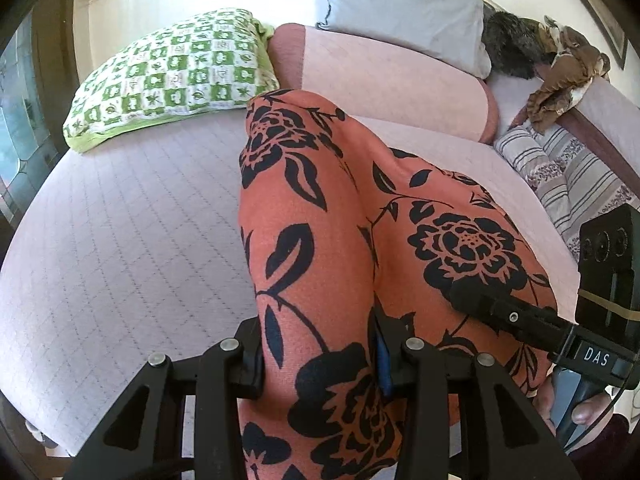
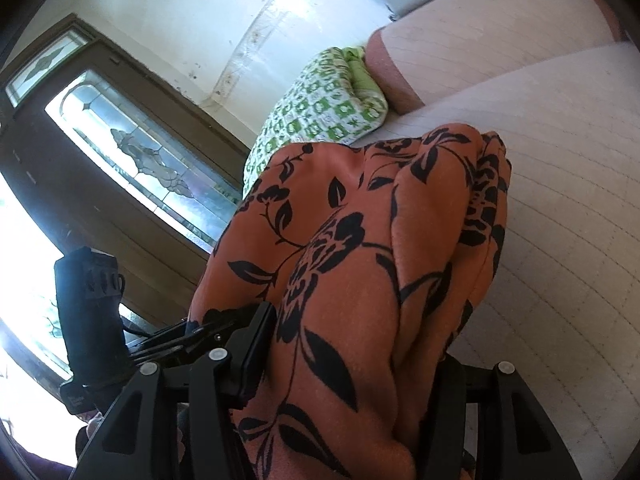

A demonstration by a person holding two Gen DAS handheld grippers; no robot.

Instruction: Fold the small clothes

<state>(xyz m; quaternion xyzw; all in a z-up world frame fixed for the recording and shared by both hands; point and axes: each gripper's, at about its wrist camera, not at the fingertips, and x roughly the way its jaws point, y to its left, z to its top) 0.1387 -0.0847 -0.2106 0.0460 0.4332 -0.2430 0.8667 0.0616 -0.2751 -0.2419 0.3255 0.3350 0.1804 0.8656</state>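
Orange cloth (image 1: pixel 328 240) with big black flowers hangs in the air over the bed (image 1: pixel 120 240). Both grippers hold it up, and it sags in soft folds between them.

The left gripper (image 1: pixel 320 364) is closed on the cloth. One black finger (image 1: pixel 250 364) presses on one side of the cloth. The other finger, with a blue pad (image 1: pixel 384 368), presses on the other side. The cloth is bunched thick between them.

The right gripper (image 2: pixel 344 364) is closed on the cloth too. One black finger (image 2: pixel 252 344) pushes into the side of the cloth. The other finger is hidden behind the folds. In the left wrist view, the right gripper shows at the right side of the cloth, and a hand (image 1: pixel 580 412) holds its handle.

The bed has a pale pink cover with thin lines across it. A green and white pillow (image 1: pixel 172 76) lies on the bed, behind the cloth. A pink bolster (image 1: pixel 384 76) lies next to that pillow, also behind the cloth. A grey pillow (image 1: pixel 404 8) leans behind the bolster. A striped cushion (image 1: pixel 568 176) sits off to the side of the cloth. A dark door with a patterned glass pane (image 2: pixel 140 160) stands beyond the green and white pillow.
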